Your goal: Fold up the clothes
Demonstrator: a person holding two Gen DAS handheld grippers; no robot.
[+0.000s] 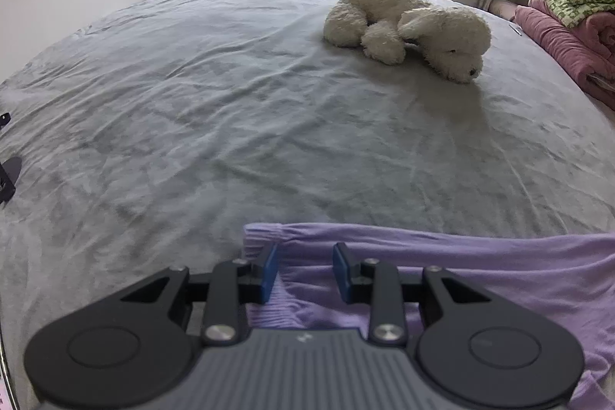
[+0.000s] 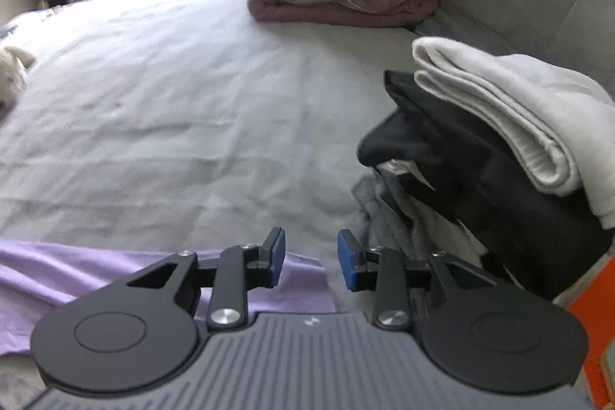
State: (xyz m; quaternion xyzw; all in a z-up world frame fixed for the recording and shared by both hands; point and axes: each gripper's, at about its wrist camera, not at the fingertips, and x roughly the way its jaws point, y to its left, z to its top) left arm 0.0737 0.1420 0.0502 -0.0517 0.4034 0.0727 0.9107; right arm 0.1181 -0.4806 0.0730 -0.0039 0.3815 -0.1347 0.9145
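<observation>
Right now a soft lilac knit garment (image 1: 480, 268) lies spread along the near edge of the grey-sheeted bed (image 1: 230, 102), with a gathered cuff or hem at its left end. The left gripper (image 1: 305, 271) hovers over that end, blue-padded jaws parted with nothing between them; whether the pads touch the cloth I cannot tell. The right gripper (image 2: 311, 264) stands equally open and empty at the garment's other end (image 2: 115, 279), one finger over the fabric, the other over bare sheet. Beside it sits a stack of folded white and black clothes (image 2: 499, 141). My judgement: this fits either lining up for a grasp or having just let go of a fold. Any next grasp needs both jaws astride an edge.
</observation>
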